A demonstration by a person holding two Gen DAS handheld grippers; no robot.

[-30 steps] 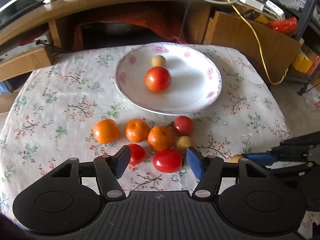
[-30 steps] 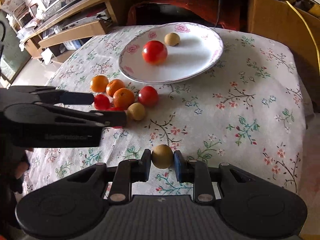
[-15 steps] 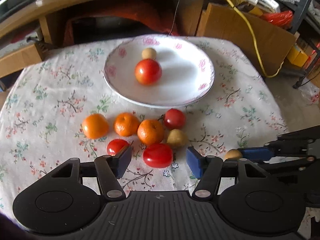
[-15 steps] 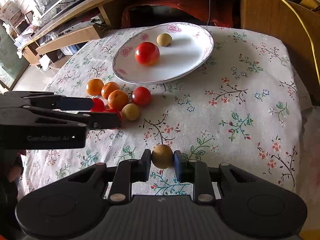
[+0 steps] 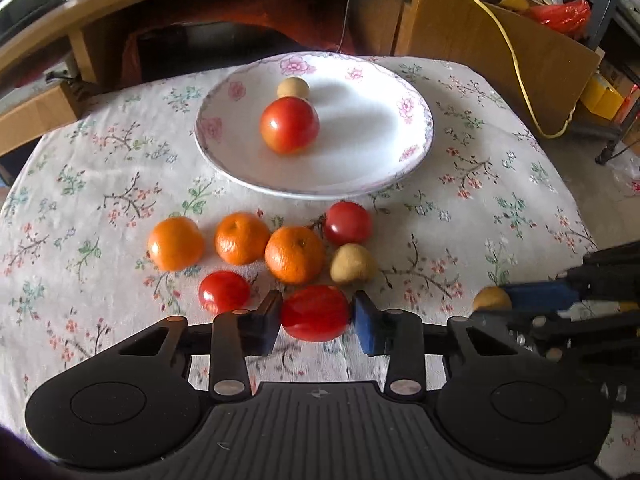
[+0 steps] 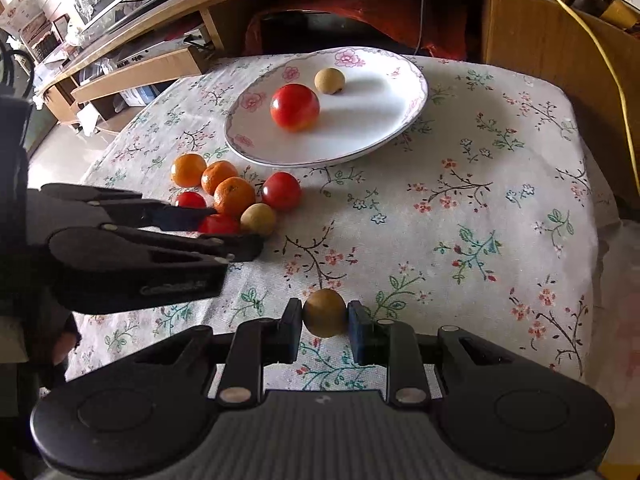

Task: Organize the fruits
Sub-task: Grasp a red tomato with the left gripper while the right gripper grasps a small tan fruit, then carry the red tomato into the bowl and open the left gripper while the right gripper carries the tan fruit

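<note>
A white flowered plate (image 5: 416, 148) holds a large red tomato (image 5: 289, 125) and a small tan fruit (image 5: 293, 88). In front of it lie three oranges (image 5: 295, 254), two red tomatoes (image 5: 347, 223) and a tan fruit (image 5: 351, 264). My left gripper (image 5: 316, 316) has its pads against the sides of a red tomato (image 5: 315, 313) on the cloth. My right gripper (image 6: 325, 320) is shut on a small tan fruit (image 6: 324, 312), held just above the cloth. The right gripper also shows in the left wrist view (image 5: 496, 304).
The table has a flowered cloth (image 6: 460, 216) with edges close on the right and near side. Behind it stand a wooden desk (image 5: 48, 28), cardboard panels (image 5: 480, 40) and a yellow cable (image 5: 516, 68).
My left gripper moved forward over the near red tomato and its jaws closed in onto it. My right gripper kept its tan fruit and shifted slightly.
</note>
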